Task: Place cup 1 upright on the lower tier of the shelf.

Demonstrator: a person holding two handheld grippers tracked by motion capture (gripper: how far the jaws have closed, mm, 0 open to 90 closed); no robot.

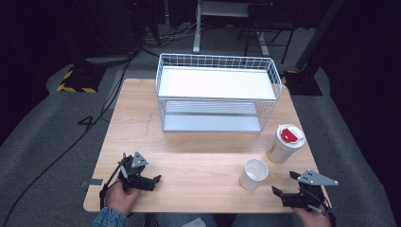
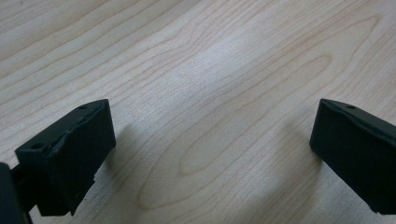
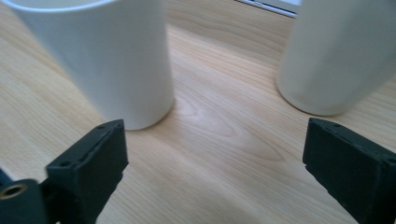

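The right gripper (image 1: 287, 183) sat at the desk's (image 1: 198, 165) near right edge, fingers apart and empty, just short of the open cup (image 1: 254, 173); the lidded cup (image 1: 285, 143) stood just beyond. A clean grasp would probably need the fingers centred on one cup, clear of the other. The left gripper (image 2: 210, 154), fingers also apart, rested over bare wood at near left.

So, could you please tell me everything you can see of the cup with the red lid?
The lidded cup is a tall, off-white paper-looking cup with small red print on its side, too small to read. A white lid with a red centre closes its top. It stands upright on the wooden table, near the right edge, in front of the wire basket's right corner and just behind the open white cup, apart from it. In the right gripper view its lower wall rises at upper right. Nothing grips it.
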